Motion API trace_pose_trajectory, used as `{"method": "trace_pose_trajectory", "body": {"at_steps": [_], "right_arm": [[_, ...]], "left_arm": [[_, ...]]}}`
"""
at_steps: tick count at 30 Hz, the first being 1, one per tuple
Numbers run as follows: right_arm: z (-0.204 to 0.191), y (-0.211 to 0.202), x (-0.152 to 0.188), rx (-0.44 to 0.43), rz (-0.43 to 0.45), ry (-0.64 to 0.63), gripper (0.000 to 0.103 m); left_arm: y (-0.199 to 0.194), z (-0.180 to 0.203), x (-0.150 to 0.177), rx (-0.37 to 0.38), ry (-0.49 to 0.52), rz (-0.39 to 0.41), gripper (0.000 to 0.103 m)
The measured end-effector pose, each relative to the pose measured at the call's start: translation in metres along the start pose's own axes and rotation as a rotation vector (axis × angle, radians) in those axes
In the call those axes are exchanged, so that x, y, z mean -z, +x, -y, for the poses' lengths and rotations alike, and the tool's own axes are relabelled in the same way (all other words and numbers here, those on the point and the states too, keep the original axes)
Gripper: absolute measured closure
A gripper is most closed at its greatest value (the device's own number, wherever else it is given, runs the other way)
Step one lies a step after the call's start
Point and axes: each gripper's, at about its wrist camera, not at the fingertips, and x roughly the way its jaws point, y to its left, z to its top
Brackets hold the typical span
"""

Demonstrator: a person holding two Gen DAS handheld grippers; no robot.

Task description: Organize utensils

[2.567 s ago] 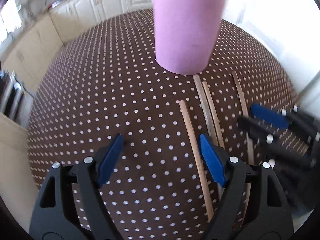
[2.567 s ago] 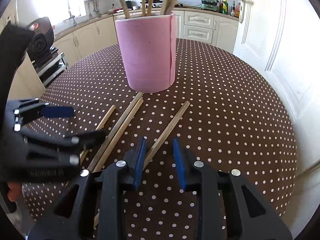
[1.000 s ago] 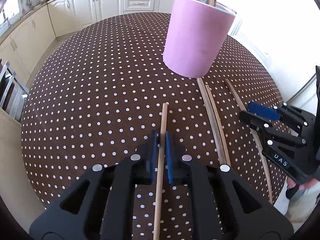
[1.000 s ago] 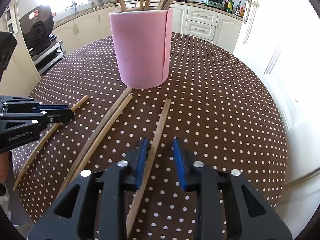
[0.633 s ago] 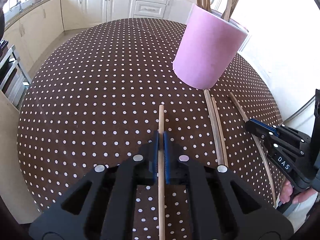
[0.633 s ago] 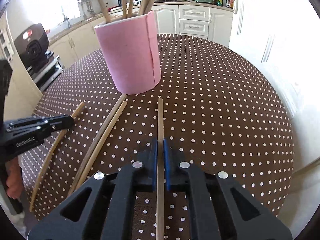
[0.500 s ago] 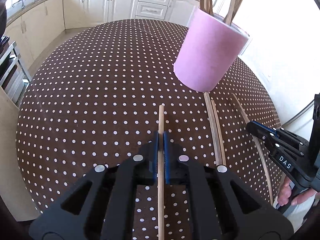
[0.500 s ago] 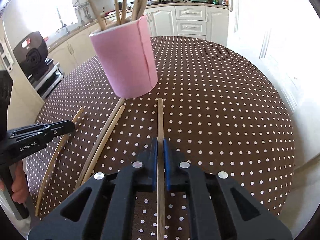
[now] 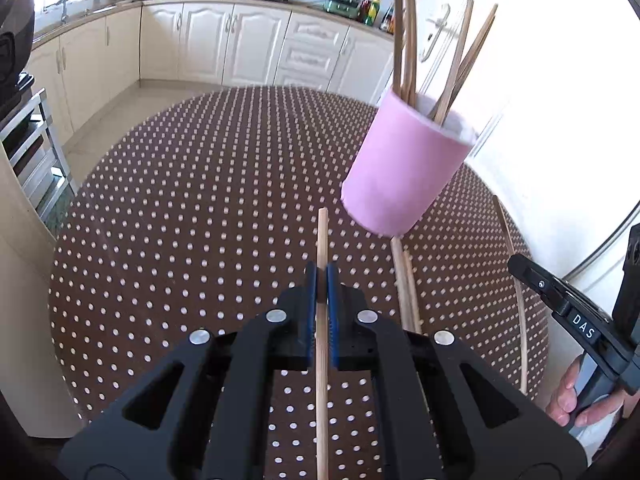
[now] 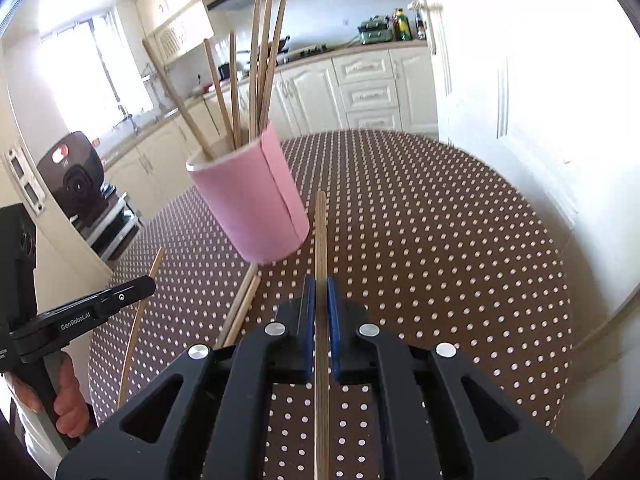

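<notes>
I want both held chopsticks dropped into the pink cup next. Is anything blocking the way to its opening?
No separate obstacle shows. But chopsticks already standing in the pink cup fan across its mouth, so the sticks in the right gripper and left gripper need a gap between them.

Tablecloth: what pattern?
Dark brown tablecloth with small white polka dots; clearest in the right wrist view.

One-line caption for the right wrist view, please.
Right gripper shut on a wooden chopstick beside the pink holder; two chopsticks lie on the dotted table.
</notes>
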Motion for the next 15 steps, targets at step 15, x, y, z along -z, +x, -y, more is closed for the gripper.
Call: {"method": "trace_pose_trajectory", "body": {"at_steps": [15], "right_arm": [[-0.005,-0.024,-0.016,-0.026,0.112,0.03,0.098]], "left_arm": [[-0.042,0.02,-0.014,-0.026,0.057,0.124,0.097]]}}
